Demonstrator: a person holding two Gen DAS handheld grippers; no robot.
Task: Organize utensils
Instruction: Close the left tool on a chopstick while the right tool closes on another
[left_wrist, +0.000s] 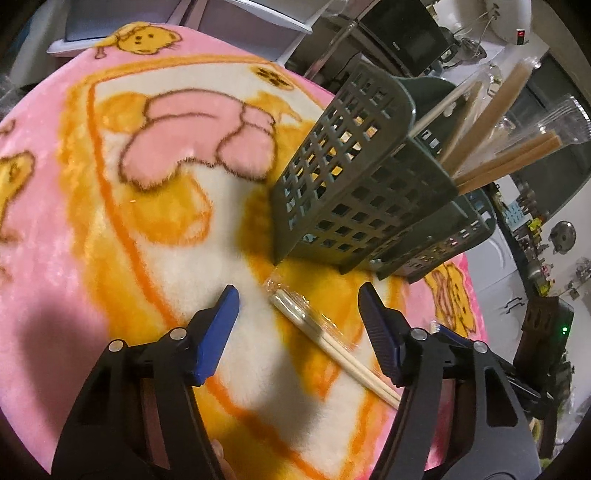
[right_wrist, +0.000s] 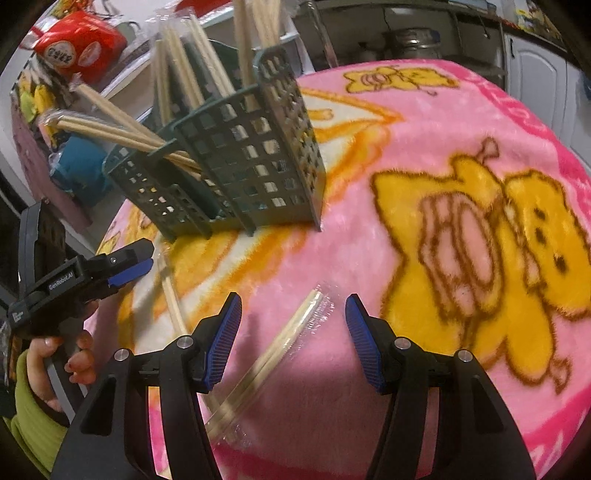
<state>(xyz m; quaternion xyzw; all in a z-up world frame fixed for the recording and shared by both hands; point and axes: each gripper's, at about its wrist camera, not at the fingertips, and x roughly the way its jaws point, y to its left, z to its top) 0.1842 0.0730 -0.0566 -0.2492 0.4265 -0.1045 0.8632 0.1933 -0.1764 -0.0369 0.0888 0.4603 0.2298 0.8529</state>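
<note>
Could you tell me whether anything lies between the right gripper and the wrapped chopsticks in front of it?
Nothing visible does. The right gripper is open, and the wrapped chopsticks lie flat on the pink blanket, running between its fingers. The green basket stands farther back.

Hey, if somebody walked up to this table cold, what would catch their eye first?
Probably the loud pink and yellow cartoon-bear blanket covering the whole table. Next, the dark green lattice utensil basket standing toward its far side, stuffed with chopsticks that fan out of the top. Closer in, two plastic-wrapped chopstick pairs lie loose on the blanket, one ahead of the open left gripper, one between the open right gripper's fingers.
</note>
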